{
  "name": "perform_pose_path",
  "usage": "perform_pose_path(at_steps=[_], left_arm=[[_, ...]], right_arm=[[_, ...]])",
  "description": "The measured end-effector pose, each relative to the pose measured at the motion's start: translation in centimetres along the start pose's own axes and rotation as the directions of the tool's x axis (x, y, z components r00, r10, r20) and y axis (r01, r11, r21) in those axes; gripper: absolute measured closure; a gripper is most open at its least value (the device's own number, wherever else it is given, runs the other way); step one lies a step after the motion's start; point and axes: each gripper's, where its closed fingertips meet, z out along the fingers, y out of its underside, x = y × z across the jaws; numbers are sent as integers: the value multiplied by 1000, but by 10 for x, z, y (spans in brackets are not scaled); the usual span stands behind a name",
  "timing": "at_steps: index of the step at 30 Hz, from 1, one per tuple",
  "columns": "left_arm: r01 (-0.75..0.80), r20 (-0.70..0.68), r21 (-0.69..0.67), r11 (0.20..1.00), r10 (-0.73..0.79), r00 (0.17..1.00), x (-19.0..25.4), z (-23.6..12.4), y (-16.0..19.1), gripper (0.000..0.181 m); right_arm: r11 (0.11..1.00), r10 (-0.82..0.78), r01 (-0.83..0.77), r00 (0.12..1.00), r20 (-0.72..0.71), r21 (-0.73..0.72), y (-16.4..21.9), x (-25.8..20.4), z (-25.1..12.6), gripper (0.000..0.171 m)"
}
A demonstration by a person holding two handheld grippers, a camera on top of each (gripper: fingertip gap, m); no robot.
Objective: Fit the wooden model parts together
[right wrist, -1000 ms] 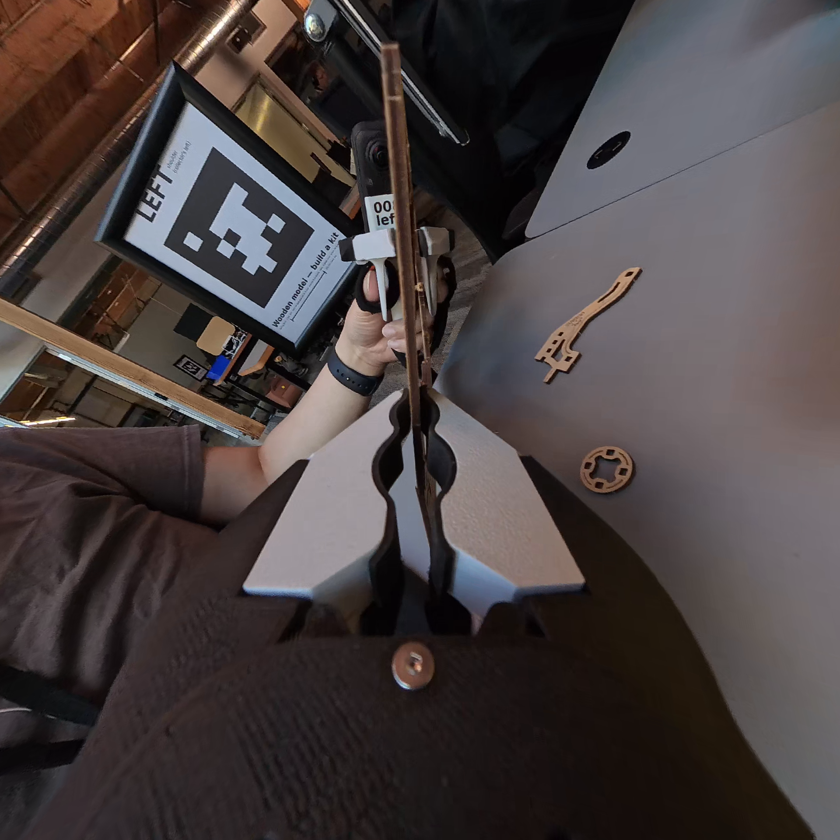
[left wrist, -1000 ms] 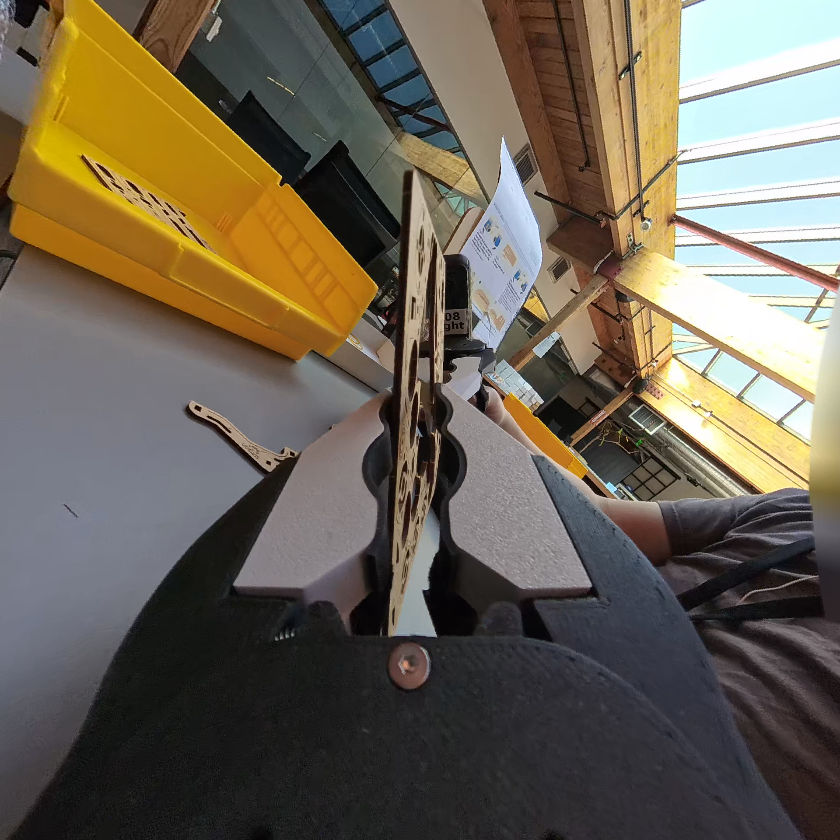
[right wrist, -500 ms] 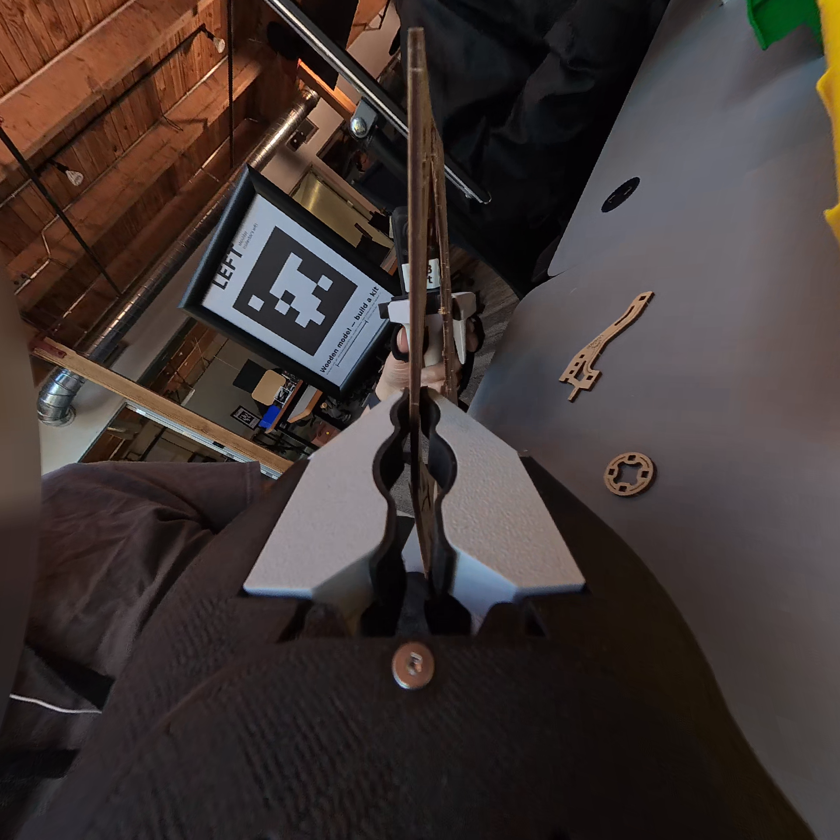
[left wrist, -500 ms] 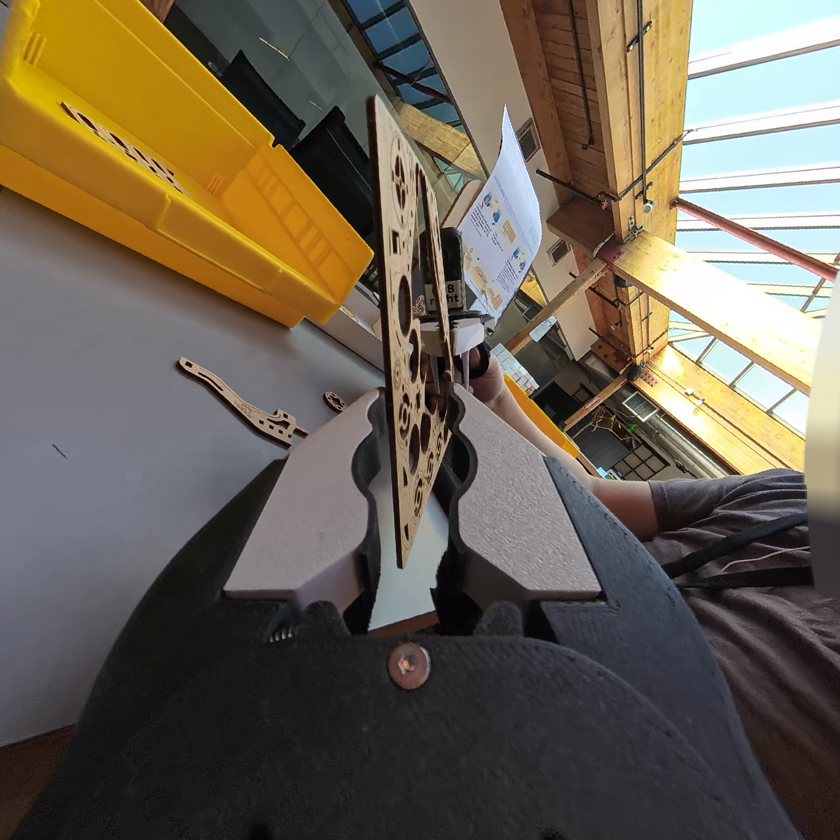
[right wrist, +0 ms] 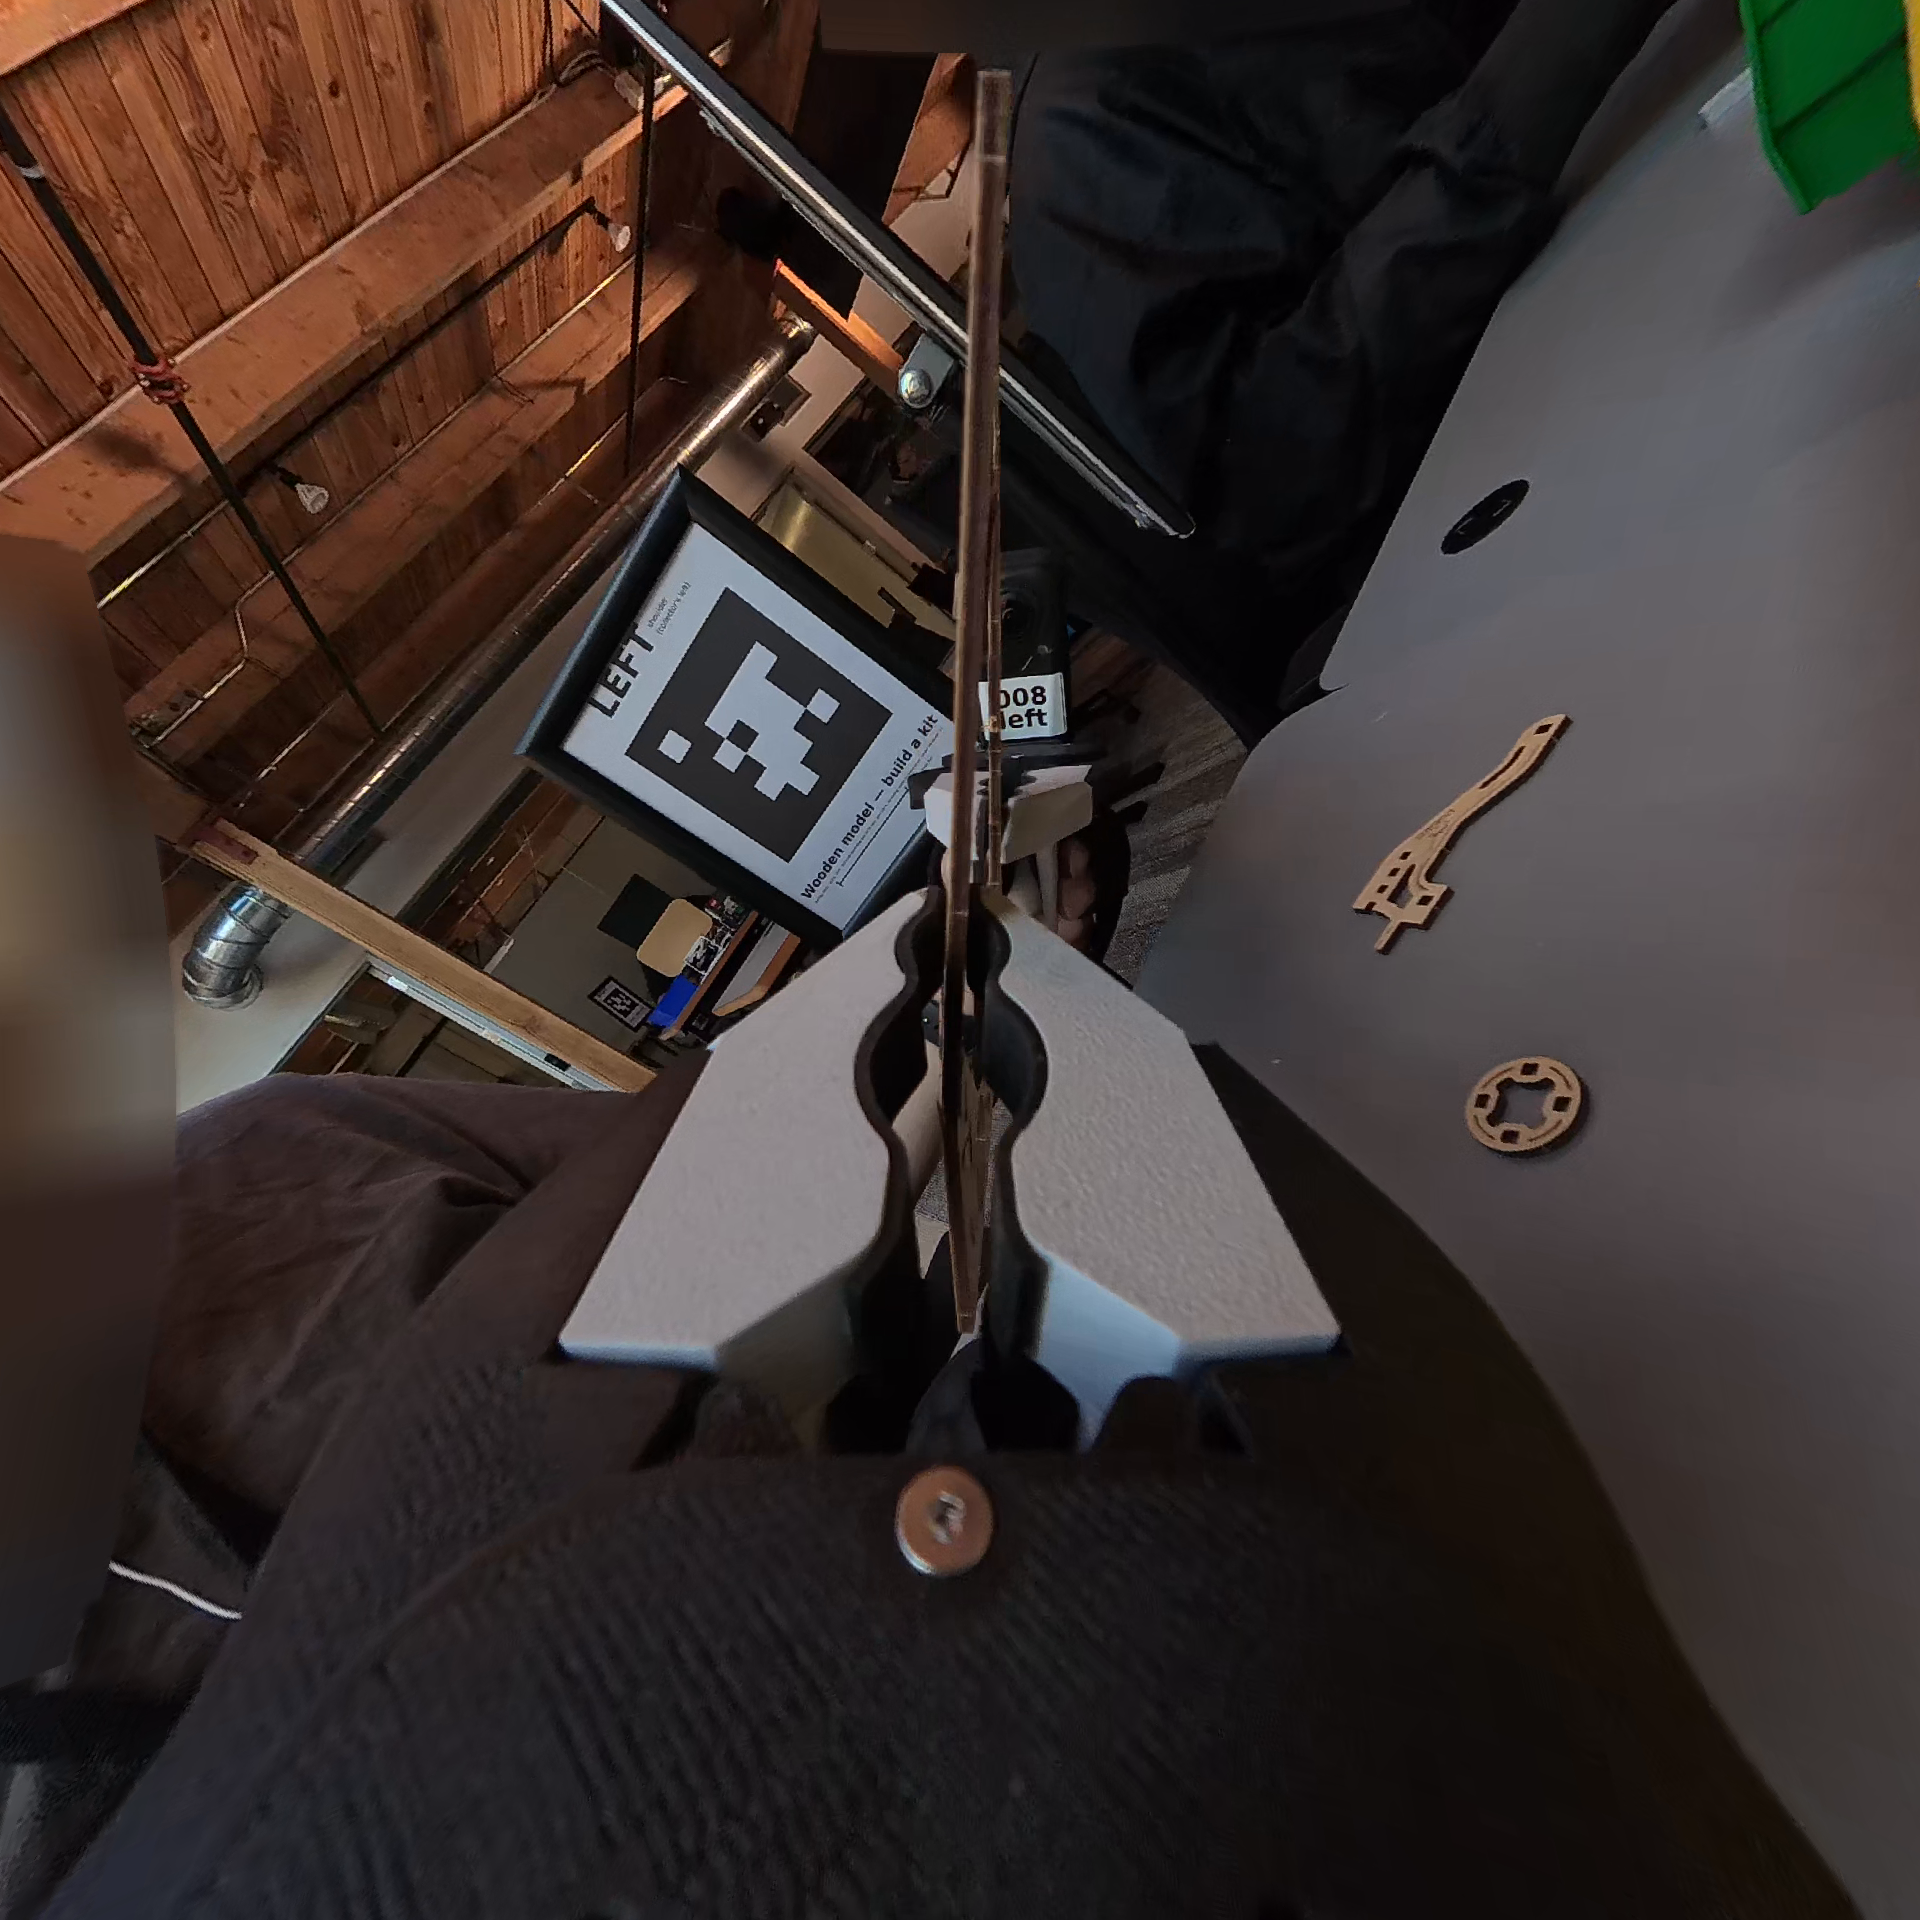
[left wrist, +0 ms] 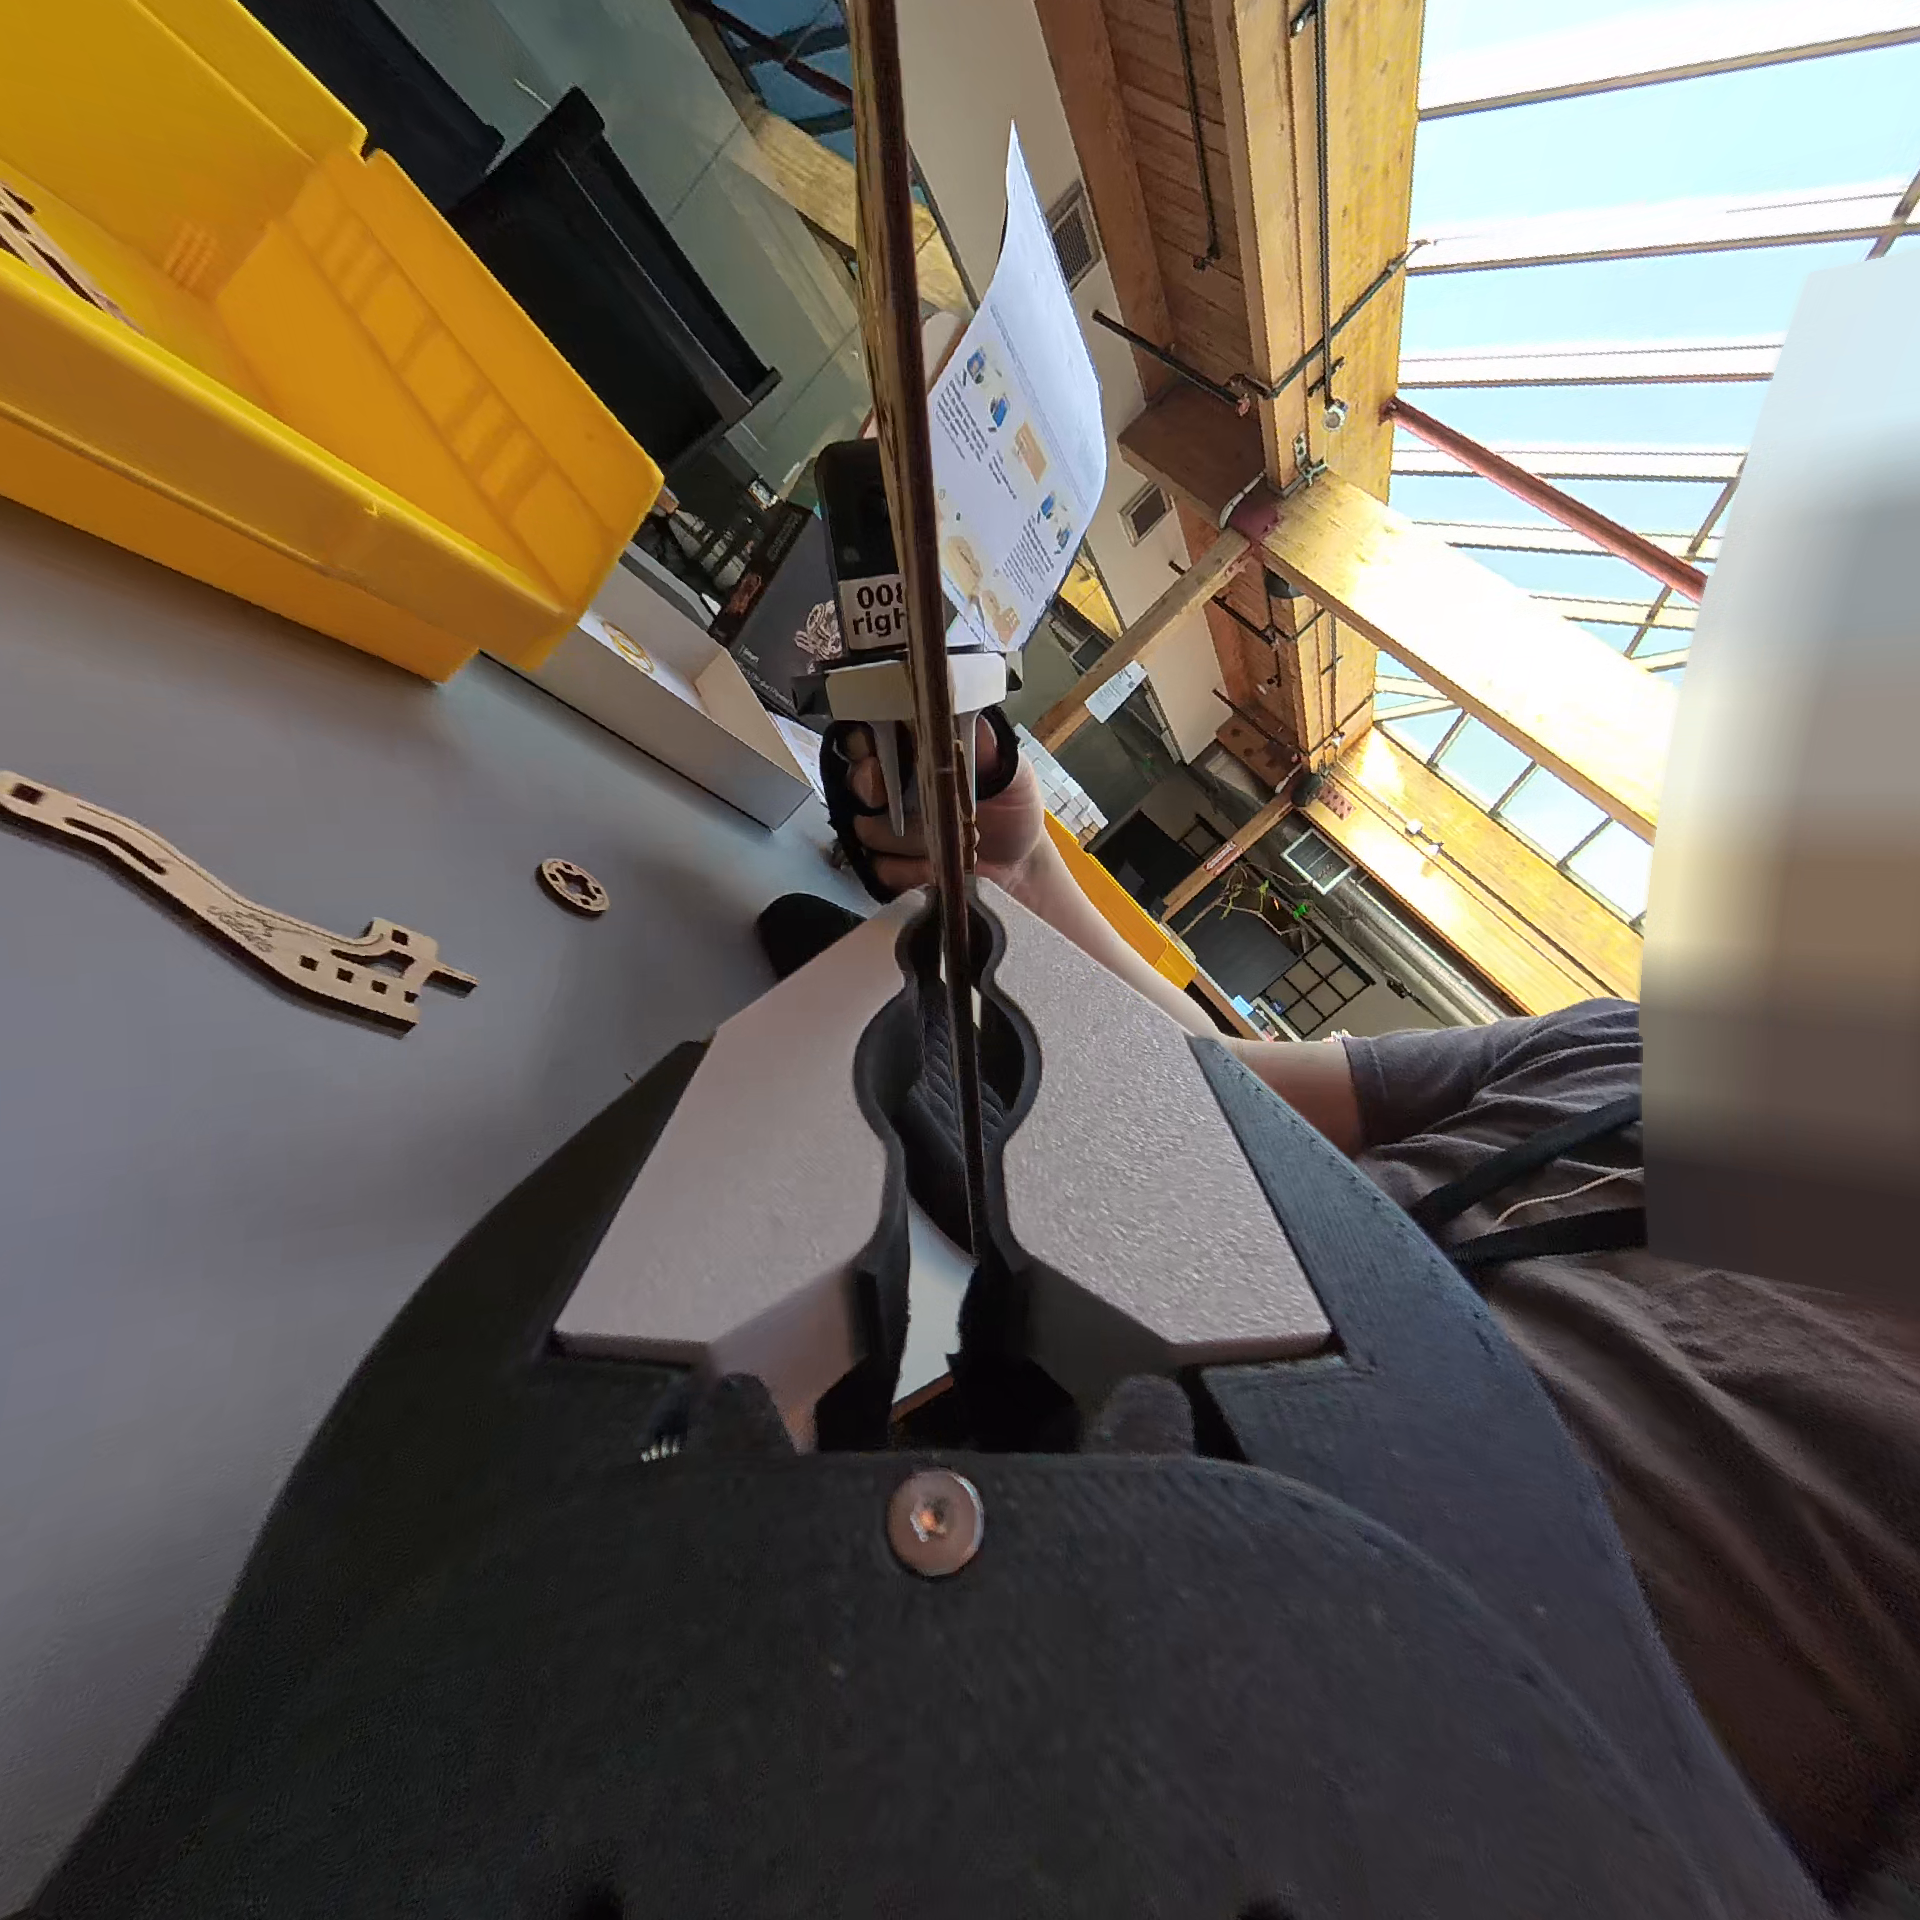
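A thin laser-cut wooden panel [left wrist: 902, 436] stands edge-on between both grippers, above the grey table [left wrist: 260, 1195]. It looks like two thin plates held close together. My left gripper [left wrist: 948, 914] is shut on its near end. The right gripper, held by a hand, is shut on the far end in this view [left wrist: 902, 727]. In the right wrist view, my right gripper [right wrist: 966, 925] is shut on the same panel [right wrist: 982, 416], and the left gripper [right wrist: 1003, 821] grips the far end. A long curved wooden piece [left wrist: 239, 914] [right wrist: 1455, 831] and a small wooden ring [left wrist: 572, 886] [right wrist: 1525, 1104] lie loose on the table.
Yellow bins [left wrist: 312, 343] stand at the table's back, one holding a cut wooden sheet. A white box [left wrist: 675, 707] and an instruction sheet [left wrist: 1023, 416] are behind the grippers. A green bin [right wrist: 1829, 94], a framed marker sign [right wrist: 748, 727] and a table hole [right wrist: 1484, 516] show in the right wrist view. Some 9 cm of space lies between my two pairs of fingers. About 12 cm separates my left fingertips from the long curved wooden piece [right wrist: 1455, 831]. It turns up in the left wrist view [left wrist: 263, 926] as well.
The panel has turned from showing its cut-out face to edge-on in the left wrist view. Both grippers tilted while keeping hold. The loose pieces on the table have not moved.
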Motion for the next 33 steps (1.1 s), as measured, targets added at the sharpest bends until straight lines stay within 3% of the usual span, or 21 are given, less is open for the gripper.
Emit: perform_pose_path(at_steps=[8,14,17,25,30,33], left_arm=[[48,33,-48,998,-46,998,2,5,7,181],[70,42,-14,997,-70,997,5,7,1,181],[63,52,-5,998,-62,997,5,7,0,181],[55,61,26,998,-56,997,5,3,-2,181],[42,74,33,999,-44,996,5,1,-5,181],[0,125,40,999,-5,992,1,-7,-15,181]], right_arm=[[998,-61,62,996,-65,12,-1,2,-4,170],[996,-79,81,995,-57,32,-2,-3,-6,167],[996,-81,83,995,-50,26,-1,-6,-7,157],[996,-87,88,992,-96,3,6,2,-15,156],[996,-90,90,986,-140,-5,10,8,-19,156],[982,-182,187,952,-245,-7,4,13,-25,156]])
